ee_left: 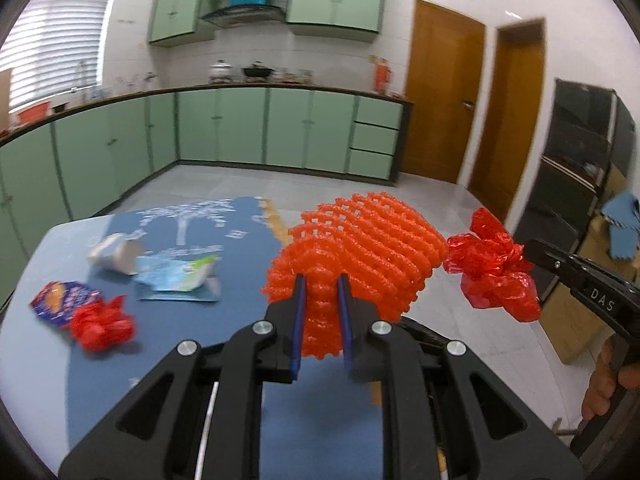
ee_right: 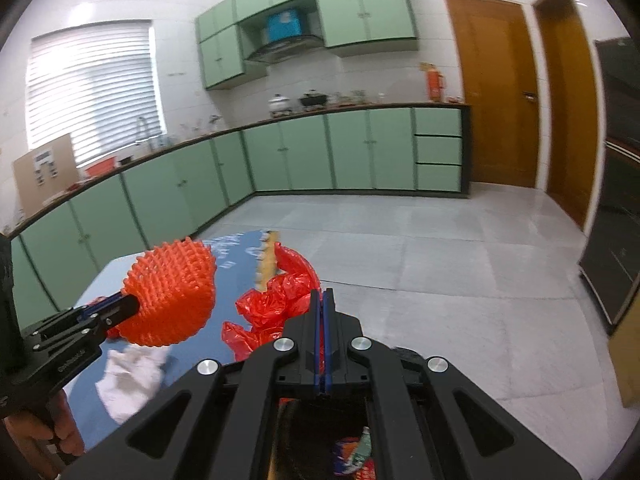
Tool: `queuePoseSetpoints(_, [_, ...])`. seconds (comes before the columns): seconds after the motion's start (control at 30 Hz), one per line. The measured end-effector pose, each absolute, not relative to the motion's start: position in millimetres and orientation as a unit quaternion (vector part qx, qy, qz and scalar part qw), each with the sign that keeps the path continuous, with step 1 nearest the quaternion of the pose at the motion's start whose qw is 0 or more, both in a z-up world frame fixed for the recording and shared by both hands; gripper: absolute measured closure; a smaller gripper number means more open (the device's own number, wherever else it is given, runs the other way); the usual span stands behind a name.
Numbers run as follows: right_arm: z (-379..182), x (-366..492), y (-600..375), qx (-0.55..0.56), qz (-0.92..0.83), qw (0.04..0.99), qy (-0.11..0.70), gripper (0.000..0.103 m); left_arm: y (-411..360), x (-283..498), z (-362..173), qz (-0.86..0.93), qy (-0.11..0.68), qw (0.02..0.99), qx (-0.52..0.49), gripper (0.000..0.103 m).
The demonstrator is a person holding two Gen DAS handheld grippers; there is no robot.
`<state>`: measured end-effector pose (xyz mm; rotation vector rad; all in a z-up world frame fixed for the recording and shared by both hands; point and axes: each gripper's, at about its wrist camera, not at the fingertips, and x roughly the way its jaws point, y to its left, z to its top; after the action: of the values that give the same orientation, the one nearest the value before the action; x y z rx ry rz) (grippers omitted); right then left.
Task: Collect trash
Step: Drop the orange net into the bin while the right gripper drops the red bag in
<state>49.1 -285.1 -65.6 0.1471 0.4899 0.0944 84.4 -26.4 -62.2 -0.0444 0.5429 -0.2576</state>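
Observation:
My left gripper [ee_left: 322, 292] is shut on an orange foam fruit net [ee_left: 360, 248], held above the right part of the blue table [ee_left: 60, 360]. To its right, my right gripper [ee_left: 528, 254] is shut on a crumpled red plastic wrapper [ee_left: 492, 268]. In the right wrist view, the right gripper [ee_right: 323, 296] pinches that red wrapper [ee_right: 276, 304], with the left gripper [ee_right: 134, 304] and net [ee_right: 172, 292] at the left. On the table lie a tipped white paper cup [ee_left: 116, 256], a light-blue packet [ee_left: 176, 276], a blue-orange wrapper [ee_left: 60, 300] and a red wrapper ball [ee_left: 102, 324].
A white crumpled paper [ee_right: 132, 376] lies on the table [ee_right: 192, 360]. Below the right gripper, a dark container [ee_right: 296, 432] holds colourful wrappers [ee_right: 352, 452]. Green kitchen cabinets [ee_left: 240, 128], wooden doors [ee_left: 440, 100] and a black shelf unit [ee_left: 572, 160] ring the tiled floor [ee_right: 440, 260].

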Motion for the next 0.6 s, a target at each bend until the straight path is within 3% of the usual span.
queuePoseSetpoints(0.6, [-111,38,-355,0.096,-0.031,0.954,0.283,0.102,-128,124,-115,-0.222,0.340,0.914,0.024,0.087])
